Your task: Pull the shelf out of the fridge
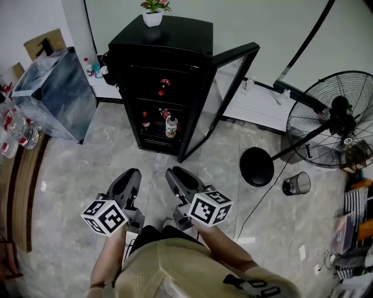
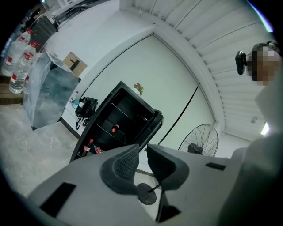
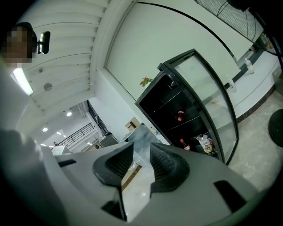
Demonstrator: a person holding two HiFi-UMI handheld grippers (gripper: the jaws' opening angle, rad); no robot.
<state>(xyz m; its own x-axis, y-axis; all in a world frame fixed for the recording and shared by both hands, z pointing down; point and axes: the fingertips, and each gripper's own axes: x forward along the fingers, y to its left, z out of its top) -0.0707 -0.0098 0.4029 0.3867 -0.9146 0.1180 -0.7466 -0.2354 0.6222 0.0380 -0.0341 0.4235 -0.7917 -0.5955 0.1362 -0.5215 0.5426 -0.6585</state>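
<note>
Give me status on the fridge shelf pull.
Done: the door stands open. In hand: nothing; left tool and right tool are empty, jaws apart, well short of the fridge. Left: the whole pull; shelves sit inside, some holding bottles.

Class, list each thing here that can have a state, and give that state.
fridge door: open, swung right.
left gripper: jaws slightly apart, empty.
right gripper: jaws apart, empty.
plant pot: upright on the fridge.
bottle: upright inside the fridge.
fan: standing upright.
</note>
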